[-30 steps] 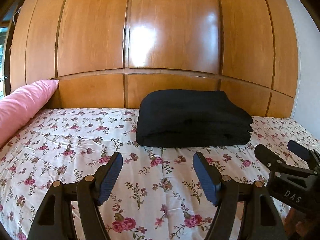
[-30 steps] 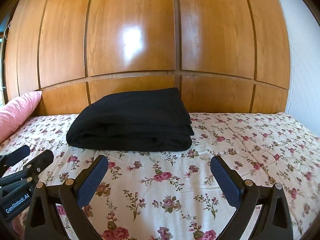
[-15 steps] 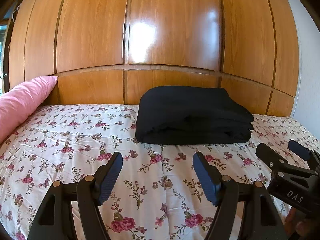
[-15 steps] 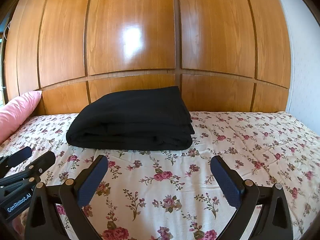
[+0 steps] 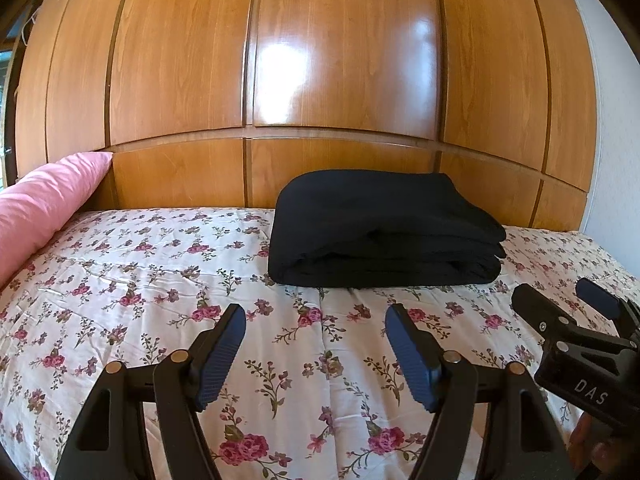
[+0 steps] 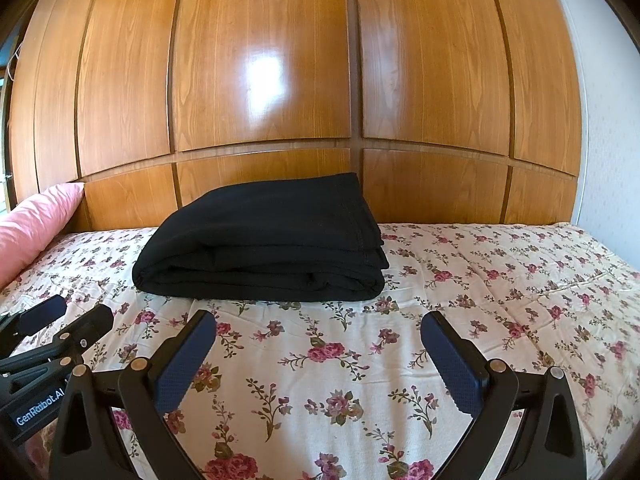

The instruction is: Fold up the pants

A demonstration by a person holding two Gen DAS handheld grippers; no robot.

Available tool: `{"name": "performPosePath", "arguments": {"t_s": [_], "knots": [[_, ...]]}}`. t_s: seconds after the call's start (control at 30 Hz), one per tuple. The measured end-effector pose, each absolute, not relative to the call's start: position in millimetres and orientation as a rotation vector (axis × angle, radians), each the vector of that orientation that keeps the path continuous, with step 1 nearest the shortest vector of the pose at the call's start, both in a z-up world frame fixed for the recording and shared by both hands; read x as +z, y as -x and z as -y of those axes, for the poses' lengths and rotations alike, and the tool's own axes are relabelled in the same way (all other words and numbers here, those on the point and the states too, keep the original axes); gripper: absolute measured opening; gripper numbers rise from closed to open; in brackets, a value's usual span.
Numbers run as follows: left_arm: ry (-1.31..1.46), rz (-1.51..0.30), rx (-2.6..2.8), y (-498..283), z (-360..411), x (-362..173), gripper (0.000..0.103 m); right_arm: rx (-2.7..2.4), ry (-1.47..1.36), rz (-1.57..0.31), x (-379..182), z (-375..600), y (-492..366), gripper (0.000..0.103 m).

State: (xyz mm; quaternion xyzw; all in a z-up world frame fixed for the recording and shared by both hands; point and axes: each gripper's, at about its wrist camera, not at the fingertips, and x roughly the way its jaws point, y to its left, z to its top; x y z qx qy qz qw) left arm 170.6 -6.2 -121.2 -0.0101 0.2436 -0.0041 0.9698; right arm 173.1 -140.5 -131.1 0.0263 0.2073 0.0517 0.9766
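The black pants [image 5: 384, 232] lie folded in a thick stack on the floral bedspread [image 5: 160, 280], at the far side of the bed, close to the wooden panelling [image 5: 344, 60]. A pink pillow [image 5: 44, 196] leans at the far left.

The left gripper [image 5: 316, 344] hovers above the near part of the bedspread, its jaws spread wide and holding nothing. The right gripper [image 6: 318, 348] hangs just beside it on the right, jaws likewise wide apart and empty (its blue pads [image 6: 452, 356] clear of the cloth). Each shows at the edge of the other's view.

Against a second ago, little differs: the pants keep the same shape and place, and both sets of jaws keep the same spread. In the left view the pants and bed edge sit slightly higher in the picture, so that camera has shifted a touch; the right view is almost unchanged.
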Motion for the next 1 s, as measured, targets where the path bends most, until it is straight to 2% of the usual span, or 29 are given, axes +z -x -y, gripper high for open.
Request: {"name": "performPosePath", "arguments": {"t_s": [0.07, 0.1, 1.0], "knots": [[0.017, -0.492, -0.017, -170.8, 6.8, -121.3, 0.057, 0.105, -0.054, -0.42, -131.1, 140.6, -173.3, 0.103], [0.016, -0.493, -0.019, -171.1, 6.9, -121.7, 0.056, 0.104, -0.055, -0.42, -131.1, 140.8, -173.2, 0.103], [0.009, -0.495, -0.048, -170.6, 9.1, -122.4, 0.049, 0.097, -0.066, -0.426, -132.9, 140.9, -173.5, 0.103]]}}
